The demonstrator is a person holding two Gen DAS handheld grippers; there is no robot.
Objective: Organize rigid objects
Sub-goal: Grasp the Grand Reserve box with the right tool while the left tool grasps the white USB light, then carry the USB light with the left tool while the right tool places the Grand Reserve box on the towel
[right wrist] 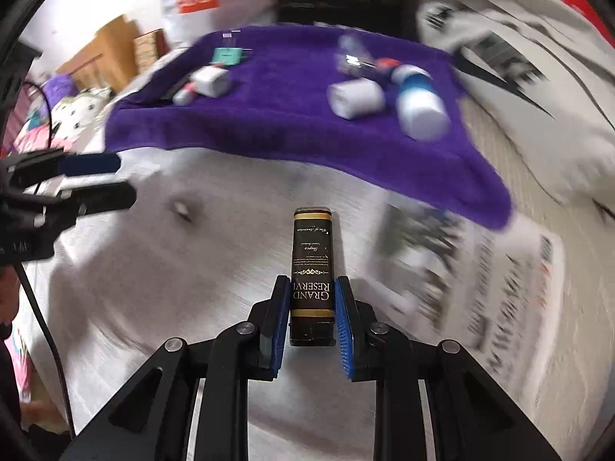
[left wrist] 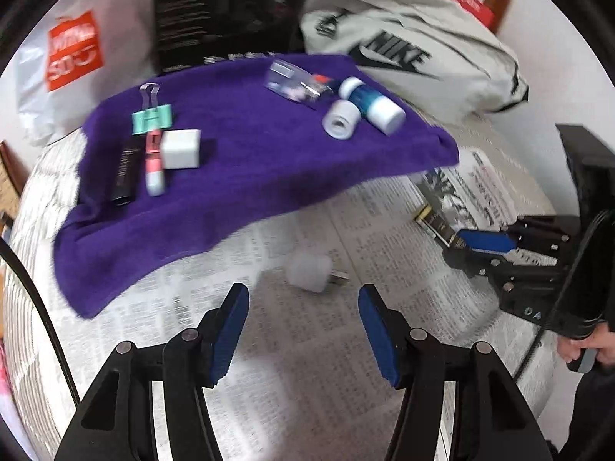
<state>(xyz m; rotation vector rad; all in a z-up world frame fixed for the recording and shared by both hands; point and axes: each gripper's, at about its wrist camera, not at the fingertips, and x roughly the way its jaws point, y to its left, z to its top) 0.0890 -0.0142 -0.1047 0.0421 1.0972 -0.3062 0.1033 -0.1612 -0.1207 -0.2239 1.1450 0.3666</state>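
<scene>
A purple towel lies on newspaper with small items on it: a green binder clip, a white cube, a black tube, a pink and white tube, a white tape roll and a blue and white bottle. My left gripper stands open just short of a white plug adapter on the newspaper. My right gripper is shut on a slim black and gold box that lies on the paper in front of the towel.
A clear plastic case lies at the towel's far edge. Behind the towel are a grey bag, a white shopping bag and a black box. Newspaper covers the surface. A hand holds the right tool.
</scene>
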